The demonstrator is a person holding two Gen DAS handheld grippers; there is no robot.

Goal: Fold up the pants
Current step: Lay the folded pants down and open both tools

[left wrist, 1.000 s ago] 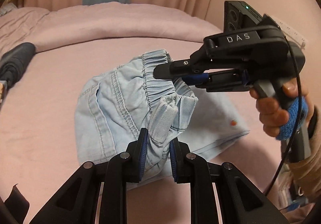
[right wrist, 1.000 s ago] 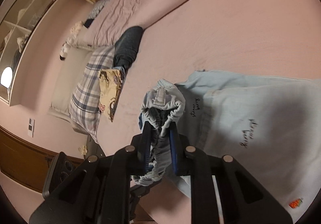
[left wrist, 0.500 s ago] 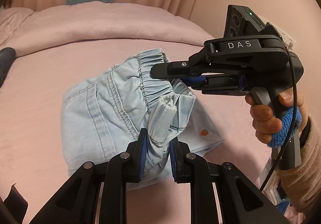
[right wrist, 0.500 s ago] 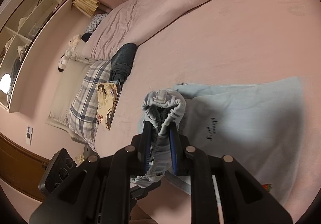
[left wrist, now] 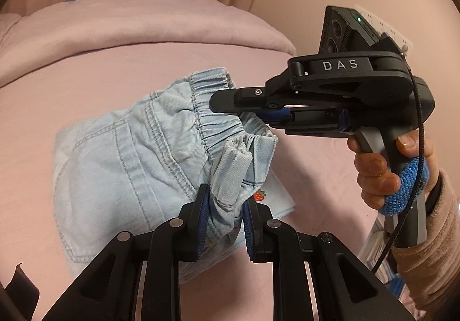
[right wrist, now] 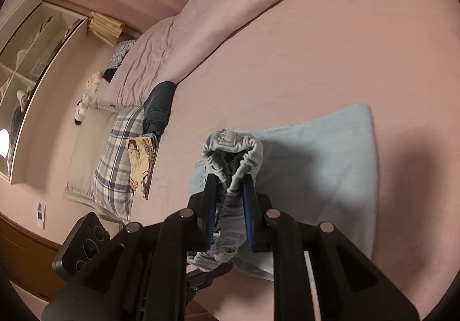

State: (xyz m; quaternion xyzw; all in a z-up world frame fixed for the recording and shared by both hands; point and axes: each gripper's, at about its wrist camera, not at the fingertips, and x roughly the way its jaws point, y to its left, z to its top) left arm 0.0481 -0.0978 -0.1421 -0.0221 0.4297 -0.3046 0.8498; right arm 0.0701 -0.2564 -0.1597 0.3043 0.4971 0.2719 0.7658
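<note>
Light blue denim pants point(left wrist: 123, 165) with an elastic waistband lie folded on the pink bed; a small strawberry patch point(left wrist: 259, 195) shows on the lower layer. My left gripper point(left wrist: 225, 200) is shut on a bunched corner of the waistband, held above the bed. My right gripper point(left wrist: 218, 106) is shut on the waistband's other end, level with the left. In the right wrist view the right gripper point(right wrist: 230, 185) pinches the gathered waistband point(right wrist: 233, 148) and the rest of the pants point(right wrist: 325, 165) lies flat beyond.
A rolled pink duvet point(left wrist: 143, 24) lies across the far side of the bed. At the bed's head are a dark garment point(right wrist: 159, 105), a plaid pillow point(right wrist: 115, 162) and a patterned cloth point(right wrist: 141, 165). Shelves point(right wrist: 31, 62) line the wall.
Both grippers have carried the waistband over the legs, so the upper layer now covers most of the lower layer. The strawberry patch has come close to the left gripper.
</note>
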